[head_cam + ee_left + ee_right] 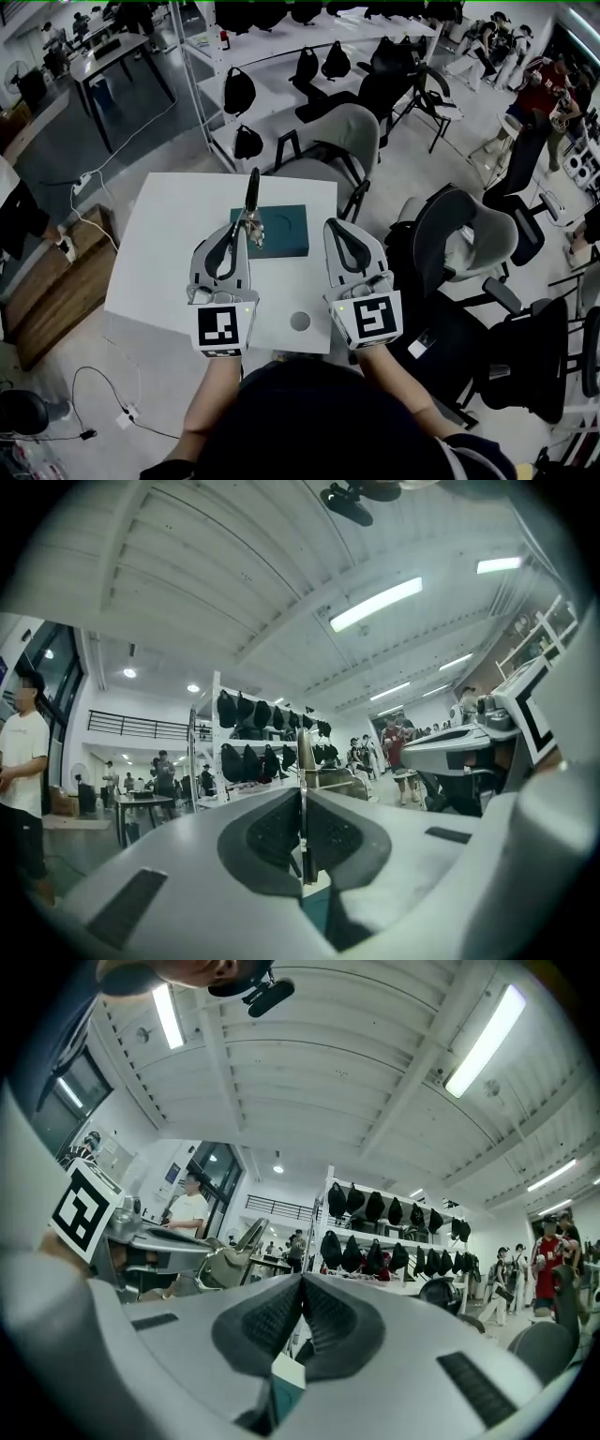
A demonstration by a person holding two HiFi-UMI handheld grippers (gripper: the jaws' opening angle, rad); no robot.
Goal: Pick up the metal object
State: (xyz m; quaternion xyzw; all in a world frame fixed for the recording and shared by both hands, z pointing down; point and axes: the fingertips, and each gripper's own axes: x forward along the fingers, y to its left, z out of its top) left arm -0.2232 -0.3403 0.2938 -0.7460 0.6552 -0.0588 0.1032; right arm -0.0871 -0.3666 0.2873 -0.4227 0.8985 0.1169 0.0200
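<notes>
A white square worktop (159, 253) carries a dark teal, flat rectangular block (286, 234), which lies toward its far edge. A small grey round mark (300, 321), disc or hole, sits near its near edge.

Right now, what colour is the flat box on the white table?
The box is dark teal, seen best in the head view.

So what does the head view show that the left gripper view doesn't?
Only the head view: the white table from above, with a round spot on it. Only the left gripper view: the ceiling lights. Both: the left tool shut on the thin metal object, the teal block and the shelf of black bags.
</notes>
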